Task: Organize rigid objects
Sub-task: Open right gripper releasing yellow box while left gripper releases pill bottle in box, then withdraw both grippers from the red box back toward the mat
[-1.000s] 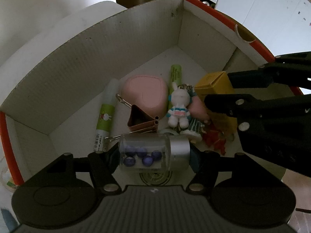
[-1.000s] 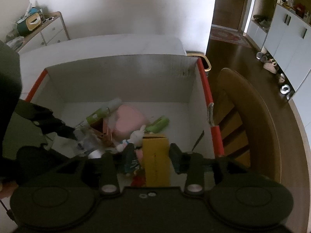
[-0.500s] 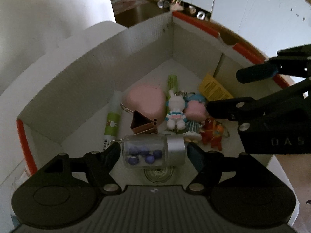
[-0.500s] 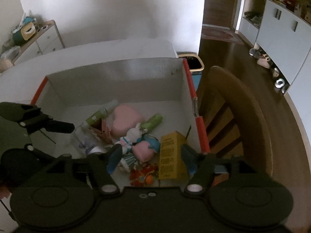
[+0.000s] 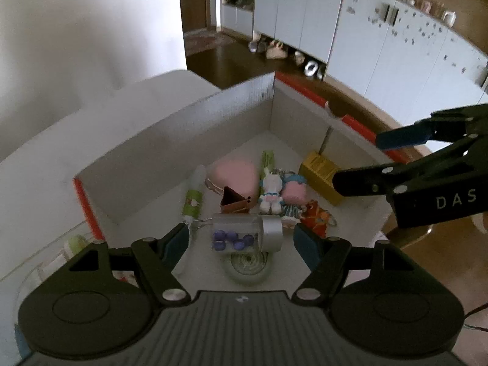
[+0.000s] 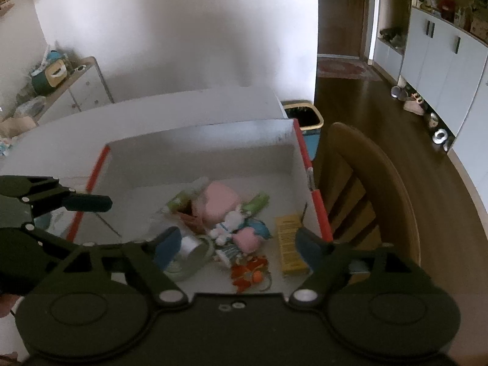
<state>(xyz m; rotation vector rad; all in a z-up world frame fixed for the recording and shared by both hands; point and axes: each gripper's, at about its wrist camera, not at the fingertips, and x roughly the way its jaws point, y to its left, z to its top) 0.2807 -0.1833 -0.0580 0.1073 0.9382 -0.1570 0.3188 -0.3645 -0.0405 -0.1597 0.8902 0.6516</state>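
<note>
A white cardboard box with a red rim holds the objects. A clear jar of blue beads with a silver lid lies on a tape roll on its floor. My left gripper hovers above it, open, with a gap on each side of the jar. A yellow carton lies flat by the right wall. My right gripper is above the box, its jaws opening with nothing pressed between them. A pink heart case, a bunny figure and a pink doll lie mid-box.
Two green tubes, a copper binder clip and an orange charm also lie inside. A wooden chair stands right of the box. A bin sits behind it. The box rests on a white table.
Both grippers have risen and drawn back from the box. The left let go of the bead jar, the right let go of the yellow carton, which now lies flat by the wall.
</note>
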